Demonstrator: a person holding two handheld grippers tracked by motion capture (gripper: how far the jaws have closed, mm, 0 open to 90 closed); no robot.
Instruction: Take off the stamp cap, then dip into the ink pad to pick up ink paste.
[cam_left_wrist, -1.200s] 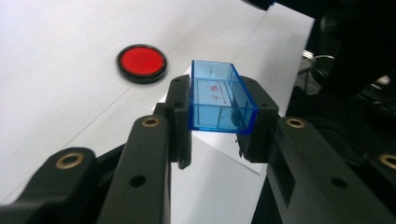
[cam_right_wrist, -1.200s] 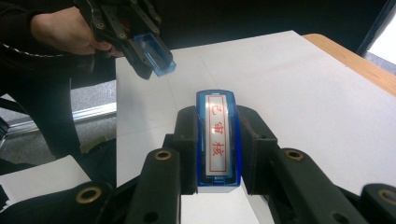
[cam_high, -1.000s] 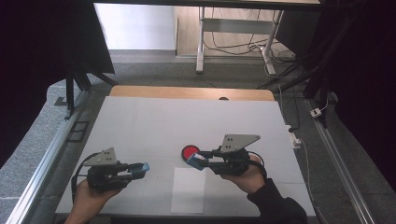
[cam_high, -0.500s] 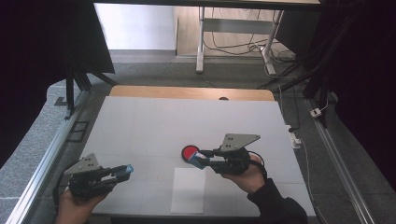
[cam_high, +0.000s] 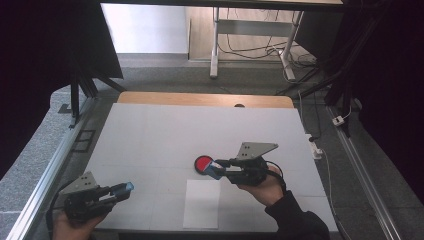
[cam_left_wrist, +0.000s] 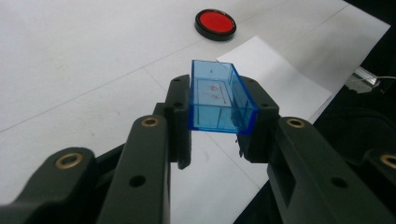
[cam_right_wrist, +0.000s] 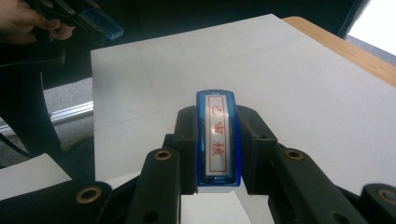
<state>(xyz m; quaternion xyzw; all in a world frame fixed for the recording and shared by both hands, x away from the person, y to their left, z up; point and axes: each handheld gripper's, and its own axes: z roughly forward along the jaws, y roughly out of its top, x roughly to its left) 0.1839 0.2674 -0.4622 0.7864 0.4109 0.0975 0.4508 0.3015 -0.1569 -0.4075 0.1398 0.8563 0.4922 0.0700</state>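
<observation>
My left gripper (cam_high: 120, 190) is near the table's front left corner, shut on a clear blue plastic cap (cam_high: 125, 187). In the left gripper view the cap (cam_left_wrist: 219, 98) sits crosswise between the jaws, open side up. Right of the middle, my right gripper (cam_high: 216, 169) is shut on a blue stamp (cam_right_wrist: 217, 135) whose white label carries red characters. The stamp's tip is right beside a round red ink pad (cam_high: 203, 163) with a black rim. A white paper sheet (cam_high: 201, 203) lies at the front edge, just below the pad.
The white tabletop (cam_high: 165, 135) ends in a wooden strip (cam_high: 200, 99) at the far edge. Metal rails run along both sides, and a cable with a plug (cam_high: 316, 148) lies off the right edge. The other hand and its gripper (cam_right_wrist: 100, 23) appear top left in the right gripper view.
My left gripper has moved left and a little toward the front edge with the blue cap in it. The right gripper has stayed by the ink pad.
</observation>
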